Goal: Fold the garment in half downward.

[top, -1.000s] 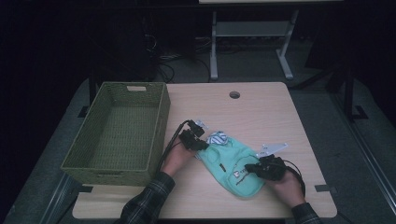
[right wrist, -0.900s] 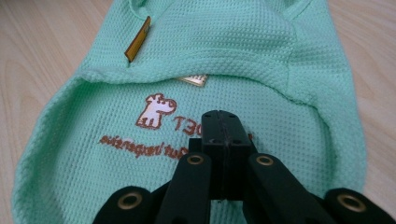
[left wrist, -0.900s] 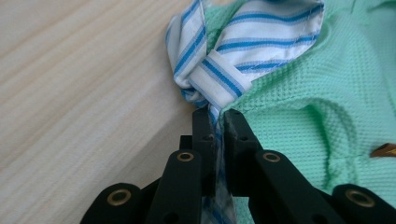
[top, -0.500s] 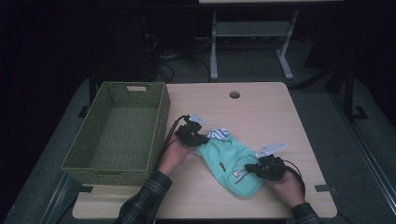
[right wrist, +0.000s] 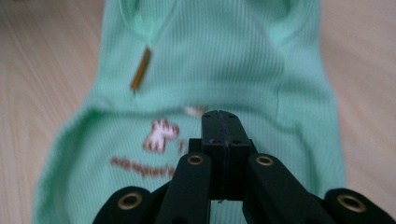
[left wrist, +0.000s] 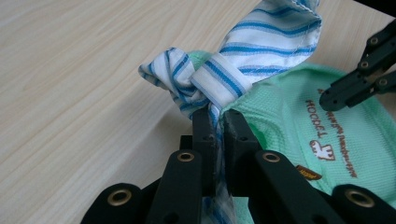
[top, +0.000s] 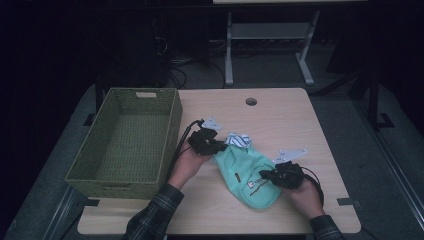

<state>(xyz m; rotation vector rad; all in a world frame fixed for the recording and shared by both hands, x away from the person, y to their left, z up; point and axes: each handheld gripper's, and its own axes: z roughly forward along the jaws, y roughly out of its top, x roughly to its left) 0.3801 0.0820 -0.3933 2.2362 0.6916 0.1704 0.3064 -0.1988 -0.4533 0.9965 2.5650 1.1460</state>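
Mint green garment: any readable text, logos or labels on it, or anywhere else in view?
Brown print on the mint green knit garment, upside down in the left gripper view: top line maybe "HOODEL", uncertain; the line beneath is too small to read.
Small brown tab on the garment: nothing legible.
White-and-brown figure: a picture, no words.

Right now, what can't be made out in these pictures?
- Shirt lettering: blurred in the right gripper view, too small in the high view.
- Whether the right tongs pinch any fabric: their closed jaws hide it.
- Basket near inner wall: hidden by its rim in the high view.
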